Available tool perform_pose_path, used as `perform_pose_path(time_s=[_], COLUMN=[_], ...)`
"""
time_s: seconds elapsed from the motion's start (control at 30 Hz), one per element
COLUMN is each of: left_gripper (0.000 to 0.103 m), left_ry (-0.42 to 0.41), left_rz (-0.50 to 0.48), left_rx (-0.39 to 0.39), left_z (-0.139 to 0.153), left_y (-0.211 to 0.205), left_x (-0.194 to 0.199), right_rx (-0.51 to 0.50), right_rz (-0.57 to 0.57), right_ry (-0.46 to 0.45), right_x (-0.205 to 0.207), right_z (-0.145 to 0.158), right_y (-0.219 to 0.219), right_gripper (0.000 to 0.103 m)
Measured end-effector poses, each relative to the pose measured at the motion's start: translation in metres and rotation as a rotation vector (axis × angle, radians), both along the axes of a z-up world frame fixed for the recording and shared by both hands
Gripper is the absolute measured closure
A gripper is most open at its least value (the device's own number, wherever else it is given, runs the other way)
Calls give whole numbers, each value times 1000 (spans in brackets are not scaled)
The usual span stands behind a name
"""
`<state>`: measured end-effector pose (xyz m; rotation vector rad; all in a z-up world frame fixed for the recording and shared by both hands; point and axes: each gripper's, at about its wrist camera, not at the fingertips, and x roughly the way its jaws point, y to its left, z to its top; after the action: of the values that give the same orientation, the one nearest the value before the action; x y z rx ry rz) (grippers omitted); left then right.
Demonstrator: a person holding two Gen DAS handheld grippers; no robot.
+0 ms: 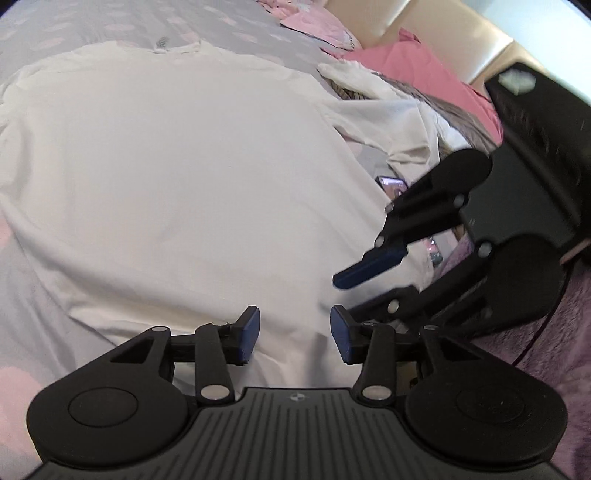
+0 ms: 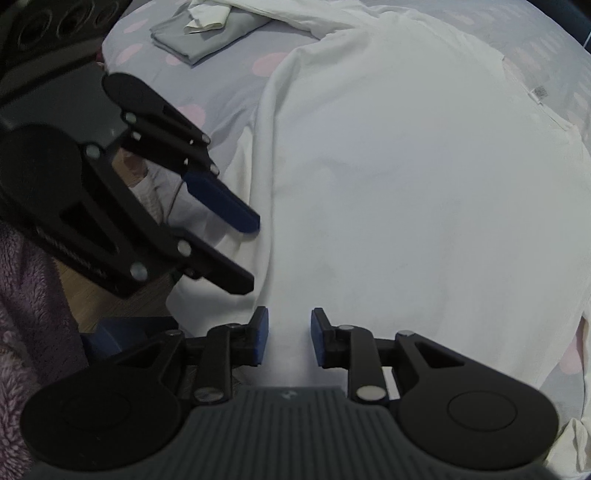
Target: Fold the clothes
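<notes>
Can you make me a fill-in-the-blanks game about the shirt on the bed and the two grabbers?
1. The big shirt spread on the bed is ____ in colour.
2. The bedsheet is grey with ____ spots.
3. The folded cloth lying on the sheet is ____.
4. The left gripper holds ____ between its pads.

Missing words: white; pink; grey; nothing

Left gripper [image 1: 294,338] and right gripper [image 2: 289,338] (both angled down) gape.

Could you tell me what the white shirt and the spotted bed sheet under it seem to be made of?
The white shirt looks like thin, matte woven or knit cloth, perhaps cotton: it lies limp with soft creases and a sewn neck label. The spotted bed sheet looks like smooth printed cotton-type fabric, grey with pink dots, no sheen.
</notes>
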<state>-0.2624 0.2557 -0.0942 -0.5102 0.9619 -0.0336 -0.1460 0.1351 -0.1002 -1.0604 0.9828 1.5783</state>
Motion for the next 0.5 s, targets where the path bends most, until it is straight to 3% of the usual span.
perform_pose_path(time_s=[0.2, 0.5], left_gripper=[66, 66], left_ry=[122, 214], left_rz=[32, 20], left_rx=[9, -50], left_z=[-1, -45], left_y=[0, -9], left_x=[-22, -14], right_rx=[-16, -19], right_rz=[7, 35], right_ry=[5, 8], right_x=[2, 0], right_z=[-3, -5], right_y=[-4, -5], right_gripper=[73, 70])
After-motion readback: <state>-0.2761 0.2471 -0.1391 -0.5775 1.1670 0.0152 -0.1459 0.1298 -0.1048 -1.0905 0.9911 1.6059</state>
